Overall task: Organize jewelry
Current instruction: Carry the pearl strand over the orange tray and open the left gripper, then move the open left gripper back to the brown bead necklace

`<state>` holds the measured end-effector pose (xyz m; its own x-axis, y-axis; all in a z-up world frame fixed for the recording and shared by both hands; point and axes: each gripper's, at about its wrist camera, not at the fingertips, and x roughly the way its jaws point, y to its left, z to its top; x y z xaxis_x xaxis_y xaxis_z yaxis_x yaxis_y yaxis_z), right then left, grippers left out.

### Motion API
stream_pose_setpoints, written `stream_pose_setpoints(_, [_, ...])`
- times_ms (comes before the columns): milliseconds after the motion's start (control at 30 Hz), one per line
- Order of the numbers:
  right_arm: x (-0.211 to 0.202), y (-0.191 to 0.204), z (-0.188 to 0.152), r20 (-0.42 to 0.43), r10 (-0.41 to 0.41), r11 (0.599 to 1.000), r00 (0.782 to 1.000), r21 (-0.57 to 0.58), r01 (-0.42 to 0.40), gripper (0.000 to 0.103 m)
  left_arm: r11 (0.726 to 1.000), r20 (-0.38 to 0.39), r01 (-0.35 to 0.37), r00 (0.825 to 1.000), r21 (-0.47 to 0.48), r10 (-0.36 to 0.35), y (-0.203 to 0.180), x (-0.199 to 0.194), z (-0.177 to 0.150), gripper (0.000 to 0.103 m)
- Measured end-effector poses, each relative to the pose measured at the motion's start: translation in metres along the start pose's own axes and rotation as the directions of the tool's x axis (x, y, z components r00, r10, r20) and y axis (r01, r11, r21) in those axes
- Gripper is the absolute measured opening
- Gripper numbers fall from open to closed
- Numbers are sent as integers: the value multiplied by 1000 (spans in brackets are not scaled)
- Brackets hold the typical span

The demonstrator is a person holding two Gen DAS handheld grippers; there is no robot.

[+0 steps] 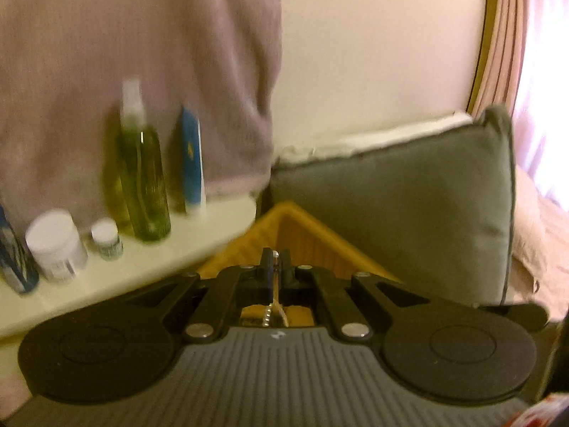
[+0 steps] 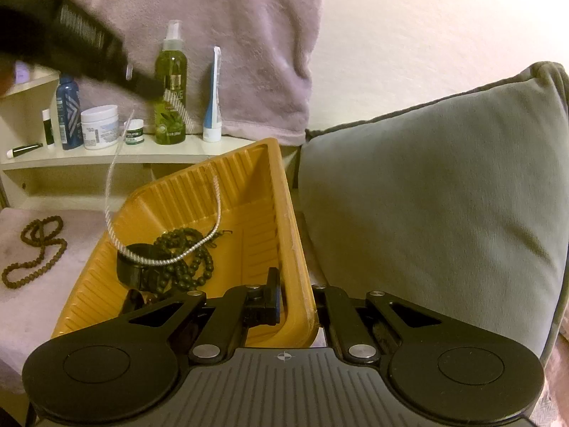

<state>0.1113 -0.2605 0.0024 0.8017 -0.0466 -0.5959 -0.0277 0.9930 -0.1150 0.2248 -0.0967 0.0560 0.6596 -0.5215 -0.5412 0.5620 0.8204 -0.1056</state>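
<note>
The left gripper [image 1: 274, 263] is pressed together on a silver chain necklace [image 2: 167, 259], whose links show between its closed fingers in the left wrist view. From the right wrist view the chain hangs down from that raised gripper in a long loop, its lower end draped across a dark bead necklace [image 2: 192, 263] and a black bangle [image 2: 137, 267] already lying in the yellow tray [image 2: 256, 192]. The right gripper [image 2: 295, 302] pinches the tray's near right wall, one finger inside and, as far as I can tell, the other outside, steadying it against the grey cushion [image 2: 444, 195]. A brown bead necklace [image 2: 35, 249] lies outside the tray on the pale pink cover at the left, near the edge of the white shelf [image 2: 106, 158] that carries a green spray bottle [image 2: 170, 103] and a white jar [image 2: 99, 126]. The step in hand looks like lowering the silver chain into the tray. The next move calls for bringing the left gripper down over the tray's middle so the whole chain pools inside, then spreading the fingers; the brown beads appear to remain to be collected afterwards.
</note>
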Motion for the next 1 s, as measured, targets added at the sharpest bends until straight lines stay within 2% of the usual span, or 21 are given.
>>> stream_pose_setpoints(167, [1, -1, -1, -3, -4, 1000, 1000, 1, 4, 6, 1000, -60, 11, 998, -28, -12, 5, 12, -20, 1])
stream_pose_setpoints(500, [1, -1, 0, -4, -3, 1000, 1000, -1, 3, 6, 998, -115, 58, 991, -18, -60, -3, 25, -23, 2])
stream_pose_setpoints(633, [1, -1, 0, -3, -2, 1000, 1000, -2, 2, 6, 998, -112, 60, 992, -35, -64, 0, 25, -19, 12])
stream_pose_setpoints(800, [1, -2, 0, -2, -1, 1000, 1000, -2, 1, 6, 999, -101, 26, 994, -45, -30, 9, 16, -19, 13])
stream_pose_setpoints(1000, [1, -1, 0, -1, -1, 1000, 1000, -2, 1, 6, 994, -88, -68, 994, -83, 60, 33, 1, -30, 14])
